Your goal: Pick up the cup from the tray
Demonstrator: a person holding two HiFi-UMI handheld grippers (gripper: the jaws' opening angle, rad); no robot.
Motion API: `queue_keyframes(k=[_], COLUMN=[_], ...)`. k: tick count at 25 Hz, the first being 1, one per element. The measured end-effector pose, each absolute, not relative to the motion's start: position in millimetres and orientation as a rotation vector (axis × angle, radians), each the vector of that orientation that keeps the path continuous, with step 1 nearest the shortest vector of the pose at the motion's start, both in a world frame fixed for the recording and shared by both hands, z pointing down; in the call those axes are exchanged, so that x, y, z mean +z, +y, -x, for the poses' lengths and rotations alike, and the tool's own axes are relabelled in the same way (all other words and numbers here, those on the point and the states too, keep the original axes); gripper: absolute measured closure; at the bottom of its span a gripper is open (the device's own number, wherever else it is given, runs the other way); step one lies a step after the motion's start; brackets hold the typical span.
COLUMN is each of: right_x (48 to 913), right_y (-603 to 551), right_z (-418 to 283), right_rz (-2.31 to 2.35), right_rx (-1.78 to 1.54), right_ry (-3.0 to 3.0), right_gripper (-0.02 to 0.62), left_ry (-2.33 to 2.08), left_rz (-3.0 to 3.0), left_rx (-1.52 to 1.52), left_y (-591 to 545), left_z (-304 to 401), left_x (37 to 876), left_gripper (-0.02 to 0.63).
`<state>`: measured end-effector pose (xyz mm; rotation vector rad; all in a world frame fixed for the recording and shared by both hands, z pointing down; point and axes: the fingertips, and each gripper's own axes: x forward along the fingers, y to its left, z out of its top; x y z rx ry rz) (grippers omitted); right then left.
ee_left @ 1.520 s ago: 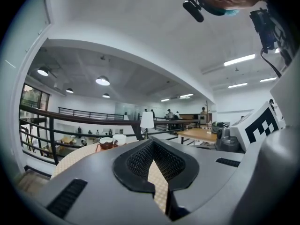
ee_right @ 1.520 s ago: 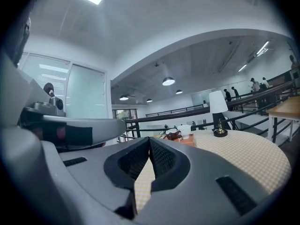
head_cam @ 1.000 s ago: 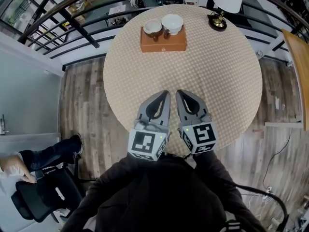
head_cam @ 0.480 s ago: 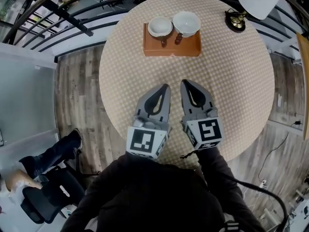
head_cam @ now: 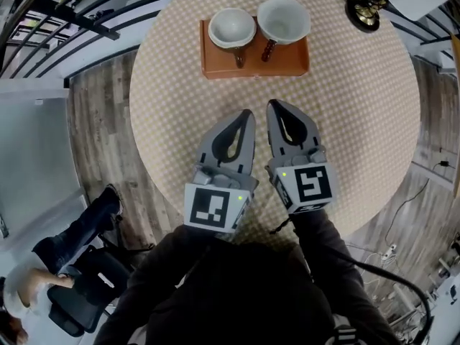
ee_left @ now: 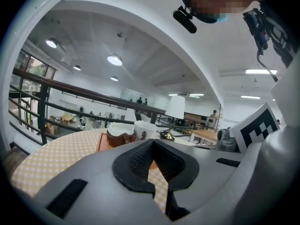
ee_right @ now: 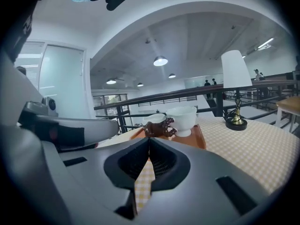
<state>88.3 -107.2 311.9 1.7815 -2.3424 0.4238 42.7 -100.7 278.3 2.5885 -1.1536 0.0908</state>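
Observation:
Two cups stand on an orange-brown tray [head_cam: 255, 66] at the far side of a round checked table [head_cam: 359, 121]. The left cup [head_cam: 231, 29] is brown outside and white inside; the right cup [head_cam: 284, 19] is white. Both have dark handles that point toward me. In the left gripper view the tray [ee_left: 101, 143] and cups [ee_left: 121, 134] lie ahead, as the cups [ee_right: 180, 118] do in the right gripper view. My left gripper [head_cam: 246, 115] and right gripper [head_cam: 274, 106] hover side by side over the table's near half, short of the tray. Both are shut with nothing between them.
A table lamp [head_cam: 363, 9] with a white shade and brass base stands at the table's far right. A black railing [head_cam: 65, 20] runs behind the table. A person sits on a black chair [head_cam: 79, 293] at lower left, on the wood floor.
The view has closed in on the table: tray and cups appear larger and nearer. Both grippers have edged forward toward the tray and stayed shut.

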Motion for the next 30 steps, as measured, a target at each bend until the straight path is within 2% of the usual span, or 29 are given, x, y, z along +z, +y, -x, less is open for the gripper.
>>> queue_keyframes(k=[8,10,11,30], right_x=[310,308,307,334], right_y=[-148,-160,-166,-196], right_z=[-103,-104,-104,-118], right_rz=[-1.935,-1.936,-1.94,-2.009], right_rx=[0.338,0.318,0.306,0.268], right_ry=[-2.282,-2.279,-2.277,-2.107], right_gripper=[0.579,0.463,0.459,0.469], left_ry=[-1.126,-1.118,-1.116,-1.146], left_rz=[-2.619,-2.602,-2.593,-2.477], left_rx=[0.135,0.139,0.142,0.157], left_y=[-129,-132,-132,-143], left_z=[-47,-47,-46,-35], left_x=[297,302,305,337], left_gripper=[0.6,0.6,0.6,0.6])
